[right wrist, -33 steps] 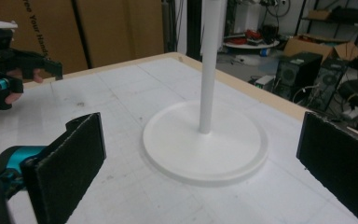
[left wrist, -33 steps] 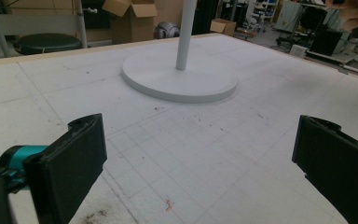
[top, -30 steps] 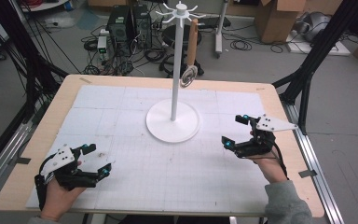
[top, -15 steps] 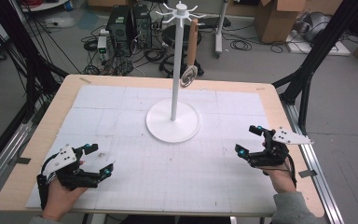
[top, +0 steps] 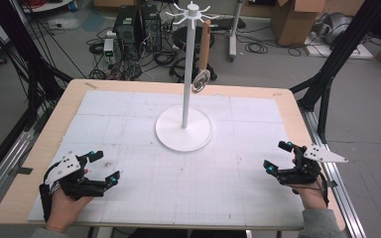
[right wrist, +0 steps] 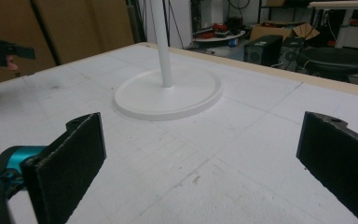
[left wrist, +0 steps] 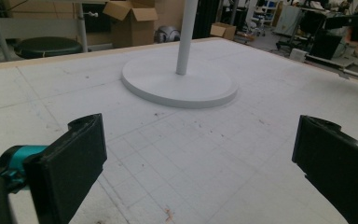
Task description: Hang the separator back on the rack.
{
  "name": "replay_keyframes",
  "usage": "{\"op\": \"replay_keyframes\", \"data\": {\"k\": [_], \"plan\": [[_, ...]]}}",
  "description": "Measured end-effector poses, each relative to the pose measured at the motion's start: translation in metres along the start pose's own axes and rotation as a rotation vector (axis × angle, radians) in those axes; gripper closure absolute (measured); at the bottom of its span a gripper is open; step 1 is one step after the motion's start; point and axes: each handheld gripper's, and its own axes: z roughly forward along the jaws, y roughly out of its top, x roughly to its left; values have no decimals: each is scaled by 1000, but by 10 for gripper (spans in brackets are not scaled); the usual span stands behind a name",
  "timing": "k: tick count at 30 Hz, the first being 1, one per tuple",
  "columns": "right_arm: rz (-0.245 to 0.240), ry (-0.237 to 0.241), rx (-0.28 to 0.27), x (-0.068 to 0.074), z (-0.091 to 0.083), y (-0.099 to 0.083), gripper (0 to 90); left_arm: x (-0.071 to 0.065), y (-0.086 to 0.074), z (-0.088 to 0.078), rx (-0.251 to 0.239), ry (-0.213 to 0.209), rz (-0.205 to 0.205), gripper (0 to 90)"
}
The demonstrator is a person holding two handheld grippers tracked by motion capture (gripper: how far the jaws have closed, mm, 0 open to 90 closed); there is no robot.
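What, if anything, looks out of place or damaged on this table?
Nothing stands out. The white stand sits upright mid-table, a watch hangs from one of its top hooks, and both the left gripper and right gripper rest open near the table's front corners.

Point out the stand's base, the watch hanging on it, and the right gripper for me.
Stand base (top: 166,135): high view, on the bare left part of the white disc.
Watch (top: 200,80): high view, on its round face.
Right gripper (top: 277,156): high view, midway between its open fingertips.
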Motion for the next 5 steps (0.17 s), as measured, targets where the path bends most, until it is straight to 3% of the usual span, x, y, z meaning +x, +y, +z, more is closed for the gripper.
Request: {"op": "replay_keyframes", "data": {"k": [5], "plan": [[-12,7,0,3,-2,-1,5,1,1,4,-2,-3,-4,34]]}}
